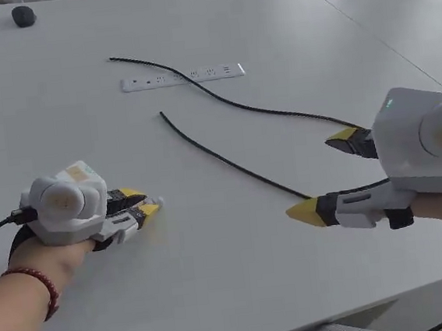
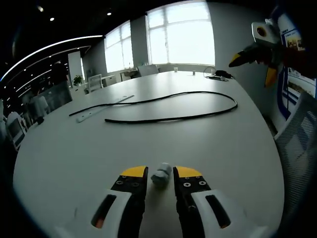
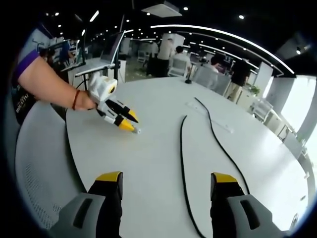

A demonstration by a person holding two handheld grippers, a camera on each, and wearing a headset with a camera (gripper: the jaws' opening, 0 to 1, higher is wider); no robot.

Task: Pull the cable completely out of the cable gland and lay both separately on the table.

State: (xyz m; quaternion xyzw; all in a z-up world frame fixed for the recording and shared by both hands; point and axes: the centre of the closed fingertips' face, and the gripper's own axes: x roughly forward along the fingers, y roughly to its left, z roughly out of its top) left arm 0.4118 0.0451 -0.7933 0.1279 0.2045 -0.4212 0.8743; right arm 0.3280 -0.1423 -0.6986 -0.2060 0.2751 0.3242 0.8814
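Left gripper (image 1: 148, 204) low over table (image 1: 240, 281), jaws pinched on gland (image 2: 161, 174). Right gripper (image 1: 321, 175) wide open, holding nothing. Cable (image 1: 228, 158) lies loose on table, free of gland, well apart. Risk: gland small and round, may roll on release if let go tilted

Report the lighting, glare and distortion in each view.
Head view: even, soft light, only faint shadows under the left gripper on the white table; sharp. Left gripper view: windows blown out; fisheye bows the table edge; cable gland in focus. Right gripper view: ceiling light strips curve; cable crisp.
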